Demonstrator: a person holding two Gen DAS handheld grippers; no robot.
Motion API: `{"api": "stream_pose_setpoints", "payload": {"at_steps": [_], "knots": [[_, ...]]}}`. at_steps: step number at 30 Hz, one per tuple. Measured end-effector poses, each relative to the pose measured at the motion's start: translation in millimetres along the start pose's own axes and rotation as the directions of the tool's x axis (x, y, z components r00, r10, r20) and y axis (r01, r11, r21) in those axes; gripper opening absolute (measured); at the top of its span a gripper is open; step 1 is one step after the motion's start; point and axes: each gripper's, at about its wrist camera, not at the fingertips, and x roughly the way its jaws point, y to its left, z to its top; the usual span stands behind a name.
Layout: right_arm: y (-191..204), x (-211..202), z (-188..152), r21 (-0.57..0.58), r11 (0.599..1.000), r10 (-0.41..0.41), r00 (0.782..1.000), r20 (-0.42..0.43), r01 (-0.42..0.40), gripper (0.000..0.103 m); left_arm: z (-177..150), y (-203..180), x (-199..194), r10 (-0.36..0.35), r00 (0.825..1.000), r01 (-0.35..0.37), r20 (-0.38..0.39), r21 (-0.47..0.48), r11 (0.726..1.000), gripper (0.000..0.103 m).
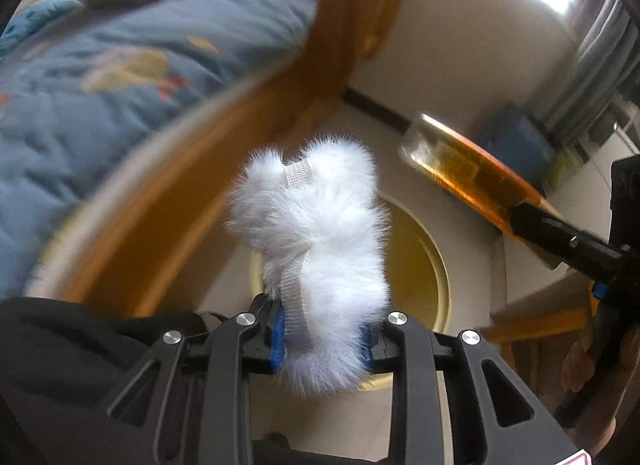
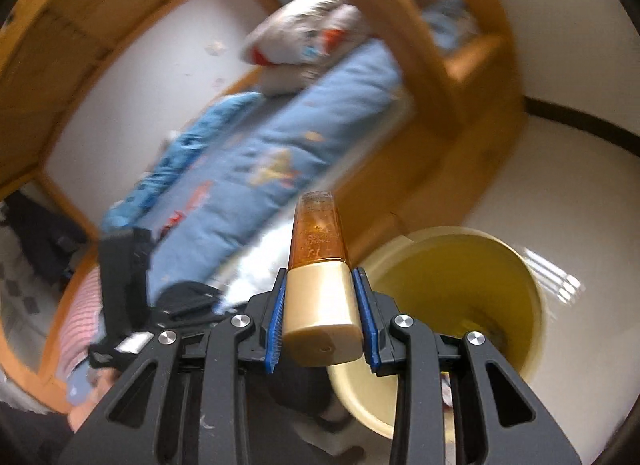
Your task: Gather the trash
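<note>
My left gripper point(image 1: 322, 339) is shut on a white fluffy fur piece point(image 1: 316, 233) with a grey woven strap, held above a yellow round bin point(image 1: 420, 265) on the floor. My right gripper point(image 2: 320, 321) is shut on the gold cap of an amber bottle point(image 2: 318, 233), whose clear end points away from me. The same amber bottle point(image 1: 468, 173) and the right gripper's fingers point(image 1: 560, 239) show at the right of the left wrist view. The yellow bin point(image 2: 460, 277) lies just right of the bottle in the right wrist view.
A wooden bed frame point(image 1: 192, 185) with a blue quilt point(image 1: 120, 77) stands at left. Pillows point(image 2: 304, 37) lie on the blue quilt point(image 2: 272, 153). The left gripper's body point(image 2: 124, 289) and a striped sleeve point(image 2: 84, 325) sit at lower left. Pale floor point(image 2: 560, 185) surrounds the bin.
</note>
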Motion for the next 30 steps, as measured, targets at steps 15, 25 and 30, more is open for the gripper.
{"api": "stream_pose_setpoints", "payload": {"at_steps": [15, 25, 30], "knots": [[-82.0, 6.9, -36.3, 0.184, 0.976, -0.098, 0.991, -0.095, 0.114, 0.045, -2.4, -22.3, 80.6, 0.064, 0.974, -0.055, -0.215, 0.046, 0.997, 0.08], [-70.5, 5.9, -29.3, 0.128, 0.984, -0.116, 0.989, -0.089, 0.127, 0.045, 2.7, -27.6, 69.0, 0.093, 0.988, -0.089, -0.121, 0.039, 0.995, 0.088], [-63.4, 8.8, -29.9, 0.119, 0.986, -0.105, 0.989, -0.107, 0.118, 0.045, 6.3, -32.0, 61.7, 0.076, 0.993, -0.071, -0.086, 0.05, 0.996, 0.088]]}}
